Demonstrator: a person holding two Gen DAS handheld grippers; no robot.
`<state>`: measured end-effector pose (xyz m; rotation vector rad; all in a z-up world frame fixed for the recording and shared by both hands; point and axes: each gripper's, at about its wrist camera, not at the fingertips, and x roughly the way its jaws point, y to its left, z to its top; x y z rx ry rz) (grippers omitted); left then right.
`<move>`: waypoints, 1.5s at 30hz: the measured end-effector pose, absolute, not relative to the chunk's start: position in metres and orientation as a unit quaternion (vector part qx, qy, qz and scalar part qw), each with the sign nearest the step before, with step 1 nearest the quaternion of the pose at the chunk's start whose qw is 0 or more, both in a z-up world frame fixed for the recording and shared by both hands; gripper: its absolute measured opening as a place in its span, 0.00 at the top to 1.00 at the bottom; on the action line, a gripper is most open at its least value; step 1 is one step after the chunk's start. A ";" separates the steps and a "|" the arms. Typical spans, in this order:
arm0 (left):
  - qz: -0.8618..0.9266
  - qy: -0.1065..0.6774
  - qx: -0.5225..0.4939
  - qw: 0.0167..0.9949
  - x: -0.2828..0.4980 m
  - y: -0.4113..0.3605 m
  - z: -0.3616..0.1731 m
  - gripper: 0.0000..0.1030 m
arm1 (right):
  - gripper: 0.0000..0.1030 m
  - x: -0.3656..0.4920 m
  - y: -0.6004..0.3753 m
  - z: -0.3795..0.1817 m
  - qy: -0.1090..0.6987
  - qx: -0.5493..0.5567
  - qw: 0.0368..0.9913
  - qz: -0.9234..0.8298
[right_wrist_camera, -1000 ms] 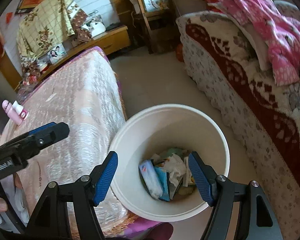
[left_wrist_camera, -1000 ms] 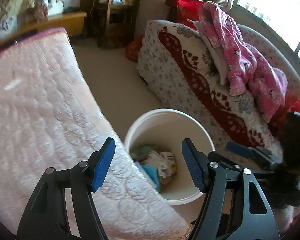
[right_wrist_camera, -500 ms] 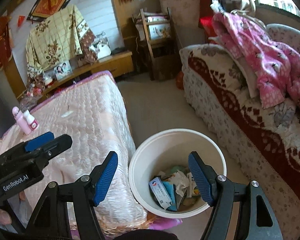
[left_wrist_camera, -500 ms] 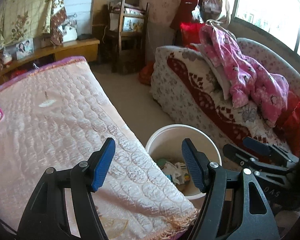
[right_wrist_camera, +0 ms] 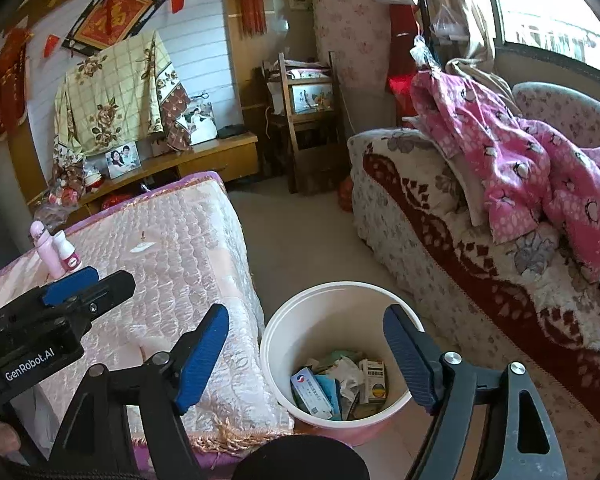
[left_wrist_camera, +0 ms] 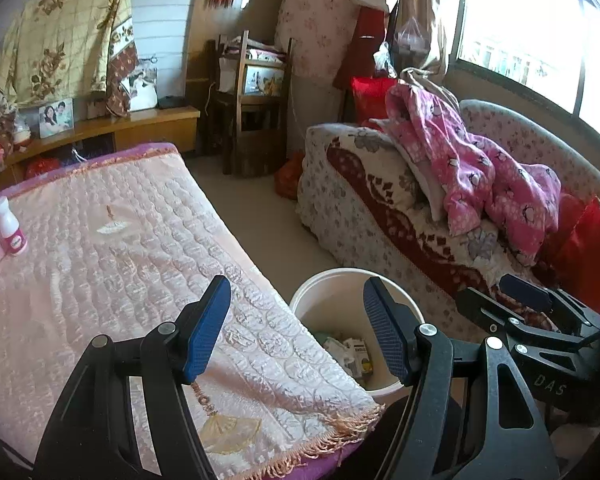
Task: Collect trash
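Showing bin [right_wrist_camera: 332, 300] trash [right_wrist_camera: 340, 384] fully only rightward; right gripper [right_wrist_camera: 306, 356] fingers widening, left gripper [left_wrist_camera: 296, 328] apart, both empty.

Your white round trash bucket [right_wrist_camera: 342, 300] stands upright on the floor, tight against the corner of the quilt-covered table, with the sofa on its other side. Inside it you can see the collected trash [right_wrist_camera: 340, 384]: a blue-and-white carton, a yellow-and-white medicine box, crumpled white paper and greenish scraps, heaped loosely on the bottom.
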<state>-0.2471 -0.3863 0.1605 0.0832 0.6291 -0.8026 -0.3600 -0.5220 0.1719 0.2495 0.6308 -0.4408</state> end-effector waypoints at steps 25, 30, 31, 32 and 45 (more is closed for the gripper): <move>-0.383 0.285 0.044 0.878 -0.262 -0.381 0.171 0.34 | 0.24 -0.374 -0.511 0.190 0.286 0.107 0.926 -0.221; -0.383 0.285 0.044 0.878 -0.262 -0.381 0.171 0.34 | 0.24 -0.373 -0.512 0.190 0.287 0.106 0.926 -0.222; -0.383 0.285 0.044 0.878 -0.262 -0.381 0.171 0.34 | 0.24 -0.373 -0.512 0.190 0.287 0.106 0.926 -0.221; -0.382 0.285 0.045 0.878 -0.262 -0.381 0.171 0.34 | 0.24 -0.373 -0.512 0.190 0.287 0.106 0.926 -0.221; -0.382 0.284 0.045 0.878 -0.262 -0.382 0.171 0.34 | 0.23 -0.373 -0.512 0.189 0.288 0.106 0.926 -0.222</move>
